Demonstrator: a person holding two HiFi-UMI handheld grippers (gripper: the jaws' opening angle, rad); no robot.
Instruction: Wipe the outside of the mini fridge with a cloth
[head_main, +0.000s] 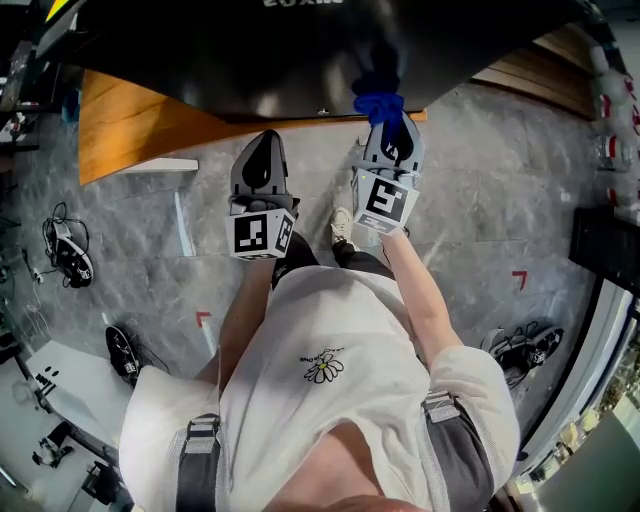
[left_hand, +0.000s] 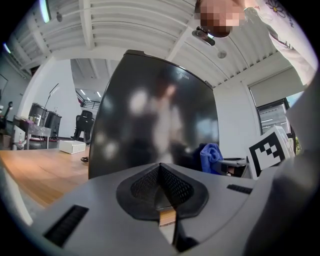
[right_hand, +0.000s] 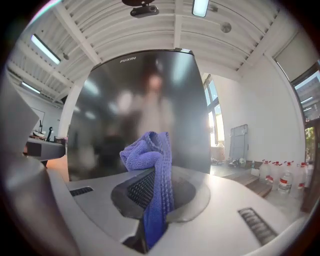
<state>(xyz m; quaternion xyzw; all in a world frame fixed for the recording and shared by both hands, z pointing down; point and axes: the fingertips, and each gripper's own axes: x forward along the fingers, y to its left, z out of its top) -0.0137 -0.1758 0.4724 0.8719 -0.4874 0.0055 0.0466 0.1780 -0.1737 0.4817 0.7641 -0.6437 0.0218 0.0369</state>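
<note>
The right gripper (right_hand: 156, 200) pinches a blue cloth (right_hand: 150, 150) that looks soft, light and floppy, best held by its bunched middle. The left gripper (left_hand: 161, 197) has its jaws pressed together on nothing. Just ahead stands the glossy black mini fridge (right_hand: 135, 95), door closed, contents unseen.

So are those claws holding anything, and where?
The right gripper pinches the blue cloth mid-length, a bunched end sticking out; the left gripper is shut, empty.
</note>
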